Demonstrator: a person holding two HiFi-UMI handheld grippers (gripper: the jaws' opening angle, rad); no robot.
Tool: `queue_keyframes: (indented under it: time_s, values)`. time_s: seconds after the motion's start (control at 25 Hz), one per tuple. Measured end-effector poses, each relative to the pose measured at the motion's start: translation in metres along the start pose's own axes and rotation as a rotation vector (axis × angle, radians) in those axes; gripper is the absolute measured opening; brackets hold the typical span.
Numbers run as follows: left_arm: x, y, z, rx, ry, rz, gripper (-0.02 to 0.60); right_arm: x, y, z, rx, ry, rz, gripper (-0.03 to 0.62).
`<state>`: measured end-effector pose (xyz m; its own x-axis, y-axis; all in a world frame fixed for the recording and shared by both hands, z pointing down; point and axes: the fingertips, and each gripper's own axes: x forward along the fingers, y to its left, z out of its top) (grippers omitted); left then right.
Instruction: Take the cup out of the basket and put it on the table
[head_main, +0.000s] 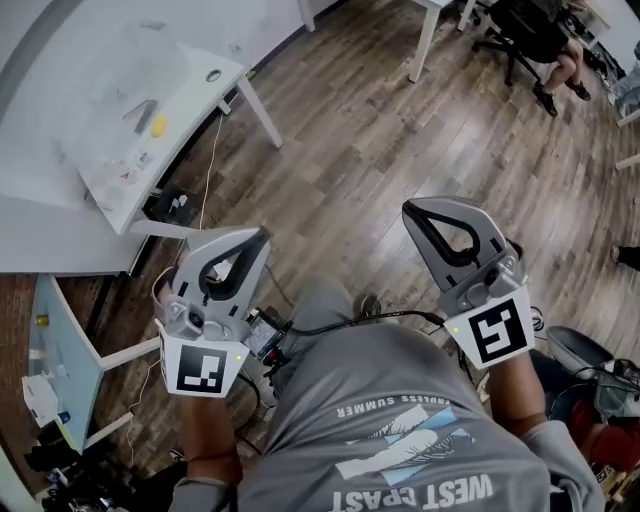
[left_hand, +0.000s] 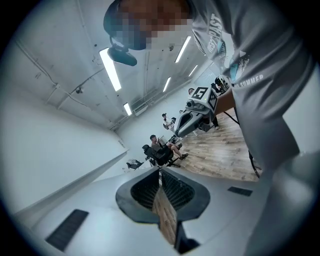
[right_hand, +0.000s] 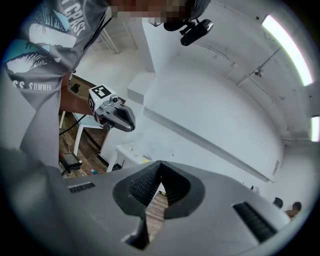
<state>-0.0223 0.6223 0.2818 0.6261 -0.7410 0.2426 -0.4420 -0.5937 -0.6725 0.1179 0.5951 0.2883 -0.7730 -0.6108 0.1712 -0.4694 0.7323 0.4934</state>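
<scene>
A clear, translucent basket (head_main: 120, 70) is seen at the upper left of the head view, set upright on a white counter (head_main: 200, 60) near its front edge. Through its walls a small yellow item (head_main: 158, 125) and a grey item (head_main: 140, 110) can be seen lying on the bottom. Whether either is the cup cannot be told at this size. In the right gripper view the same counter (right_hand: 131, 150) is seen left of centre.
</scene>
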Motion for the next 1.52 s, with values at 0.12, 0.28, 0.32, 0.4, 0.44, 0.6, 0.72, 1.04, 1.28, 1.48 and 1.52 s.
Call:
queue_keyframes:
  time_s: [0.12, 0.28, 0.32, 0.4, 0.44, 0.6, 0.72, 1.04, 1.28, 1.48, 1.52]
  values:
    - [0.030, 0.021, -0.020, 0.001, -0.037, -0.028, 0.026, 0.017, -0.019, -0.016, 0.006, 0.052, -0.038, 0.011]
    - [0.064, 0.049, -0.051, 0.003, -0.104, -0.070, 0.026, 0.041, -0.040, -0.031, 0.035, 0.134, -0.116, 0.011]
    - [0.070, 0.058, -0.052, 0.007, -0.132, -0.072, 0.026, 0.045, -0.048, -0.029, 0.035, 0.126, -0.134, 0.011]
    - [0.085, 0.078, -0.052, -0.017, -0.190, -0.060, 0.026, 0.054, -0.066, -0.026, 0.005, 0.122, -0.158, 0.011]
    - [0.094, 0.086, -0.055, -0.038, -0.210, -0.058, 0.026, 0.058, -0.074, -0.026, -0.014, 0.138, -0.165, 0.011]
    - [0.130, 0.107, -0.070, -0.050, -0.255, -0.100, 0.026, 0.073, -0.103, -0.031, -0.024, 0.187, -0.220, 0.011]
    - [0.158, 0.117, -0.081, -0.047, -0.264, -0.137, 0.026, 0.080, -0.122, -0.050, -0.011, 0.239, -0.238, 0.011]
    - [0.198, 0.137, -0.093, -0.072, -0.222, -0.131, 0.026, 0.093, -0.173, -0.067, -0.041, 0.196, -0.235, 0.011]
    - [0.261, 0.143, -0.063, -0.091, -0.288, -0.085, 0.026, 0.081, -0.224, -0.102, -0.091, 0.209, -0.198, 0.011]
    - [0.333, 0.146, -0.024, -0.089, -0.172, -0.055, 0.026, 0.052, -0.295, -0.154, -0.037, 0.163, -0.129, 0.011]
    - [0.347, 0.146, -0.021, -0.084, -0.154, -0.053, 0.026, 0.049, -0.310, -0.163, -0.033, 0.149, -0.131, 0.011]
